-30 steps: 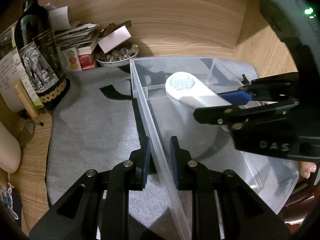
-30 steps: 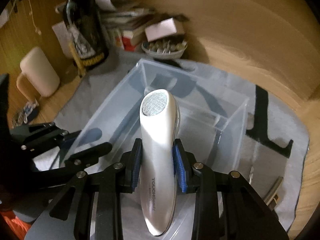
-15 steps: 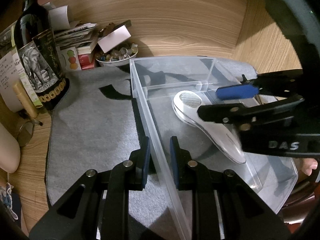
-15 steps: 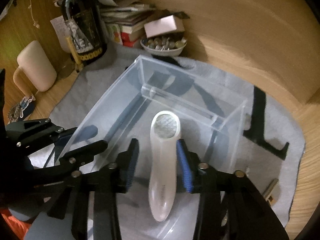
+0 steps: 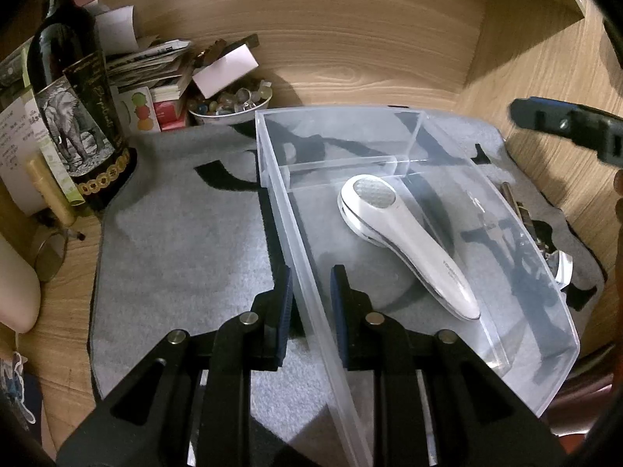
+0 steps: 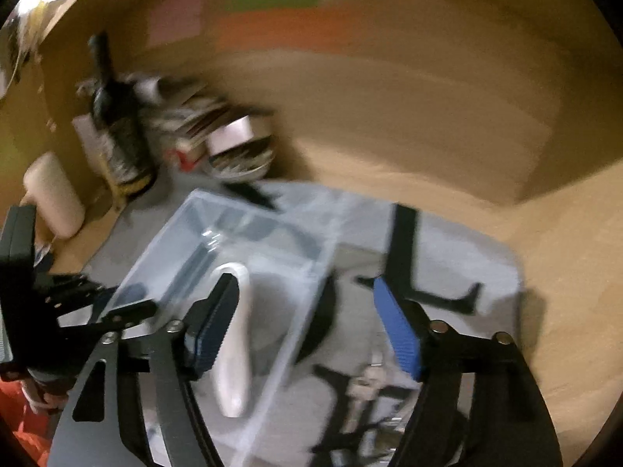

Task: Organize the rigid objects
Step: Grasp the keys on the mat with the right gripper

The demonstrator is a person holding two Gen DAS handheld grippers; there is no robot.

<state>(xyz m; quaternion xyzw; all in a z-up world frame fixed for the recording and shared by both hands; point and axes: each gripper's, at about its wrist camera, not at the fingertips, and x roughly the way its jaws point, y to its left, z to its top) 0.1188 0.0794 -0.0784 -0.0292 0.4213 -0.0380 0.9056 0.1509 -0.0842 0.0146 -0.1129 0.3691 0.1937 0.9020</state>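
A white handheld device (image 5: 405, 245) with a round mesh head lies flat on the floor of a clear plastic bin (image 5: 541, 257), free of any gripper. It also shows in the blurred right wrist view (image 6: 237, 350). My left gripper (image 5: 310, 307) is shut on the bin's left wall, one finger on each side. My right gripper (image 6: 307, 330) is open and empty, raised above the bin's (image 6: 183, 233) right side. One of its fingers (image 5: 564, 126) shows at the upper right of the left wrist view.
The bin stands on a grey mat (image 5: 175, 233) on a wooden desk. A dark wine bottle (image 5: 74, 105), stacked papers and a bowl of small stones (image 5: 229, 105) stand at the back left. Metal items (image 5: 545, 241) lie on the mat right of the bin.
My right gripper opened and let go of the white device, which now lies in the bin. The right gripper then drew back up and to the right. My left gripper stayed put.
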